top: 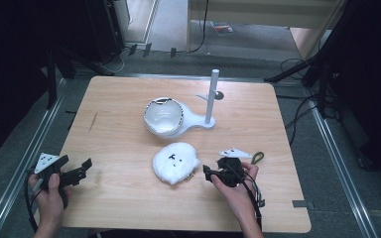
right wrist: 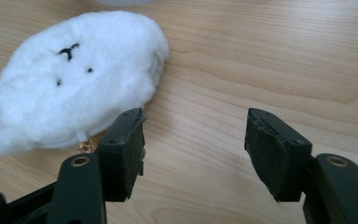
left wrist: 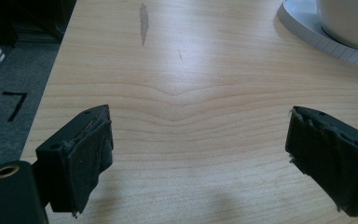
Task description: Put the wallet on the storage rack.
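The white plush toy (top: pixel 175 162) lies flat on the desk (top: pixel 114 134), a little below the middle of the high view, with its small black stitched face turned up. It looks very light and soft, so I think it will squash under the pads and not slip, and it is not fragile. A small gold clasp (right wrist: pixel 87 147) and a white loop show at its lower edge; the fluffy rim beside them seems the best place to take hold. The right hand-held gripper (top: pixel 215 173) rests just beside the toy, at its right in the high view, with its jaws spread apart and nothing between them. The left hand-held gripper (top: pixel 77 170) is well apart, at the lower left of the frame, also open and empty. Above the toy stands a white bowl (top: pixel 164 116) on a white stand with a post (top: pixel 211 96); I cannot see anything inside the bowl.
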### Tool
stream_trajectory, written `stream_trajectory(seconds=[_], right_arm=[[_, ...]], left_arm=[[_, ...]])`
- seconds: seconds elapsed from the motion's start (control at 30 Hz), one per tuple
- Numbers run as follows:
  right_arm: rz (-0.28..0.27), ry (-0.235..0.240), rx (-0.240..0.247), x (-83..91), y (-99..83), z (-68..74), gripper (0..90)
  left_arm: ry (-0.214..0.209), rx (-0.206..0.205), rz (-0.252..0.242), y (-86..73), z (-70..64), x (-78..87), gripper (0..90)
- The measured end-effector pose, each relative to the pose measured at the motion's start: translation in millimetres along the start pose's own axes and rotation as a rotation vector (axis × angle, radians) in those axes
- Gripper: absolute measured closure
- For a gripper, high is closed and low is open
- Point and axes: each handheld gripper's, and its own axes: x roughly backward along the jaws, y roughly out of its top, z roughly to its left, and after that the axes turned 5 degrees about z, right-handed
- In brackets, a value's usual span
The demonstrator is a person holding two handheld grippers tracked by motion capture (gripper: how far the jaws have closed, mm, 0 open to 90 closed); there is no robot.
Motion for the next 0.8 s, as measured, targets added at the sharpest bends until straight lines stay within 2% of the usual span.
stream_trajectory(seconds=[0.07,0.2,0.47,0.53,0.8], right_arm=[[0.01,0.005,-0.004,-1.7,1.6,1.6,38.0],[0.037,0.046,-0.021,-8.5,9.0,6.0,38.0],[0.084,0.092,-0.011,-22.8,26.8,14.7,36.5],[0.087,0.092,-0.007,-24.6,28.7,14.6,36.3],[0.136,0.144,-0.031,-41.1,39.2,16.3,35.5]], left_arm=[[-0.001,0.001,0.0,0.1,0.1,-0.1,8.3],[-0.002,0.003,0.0,0.1,0.0,-0.3,8.3],[-0.003,0.004,0.001,0.2,0.1,-0.5,8.3],[-0.003,0.004,0.002,0.2,0.1,-0.6,8.3],[-0.003,0.004,0.004,0.3,0.2,-0.7,8.3]])
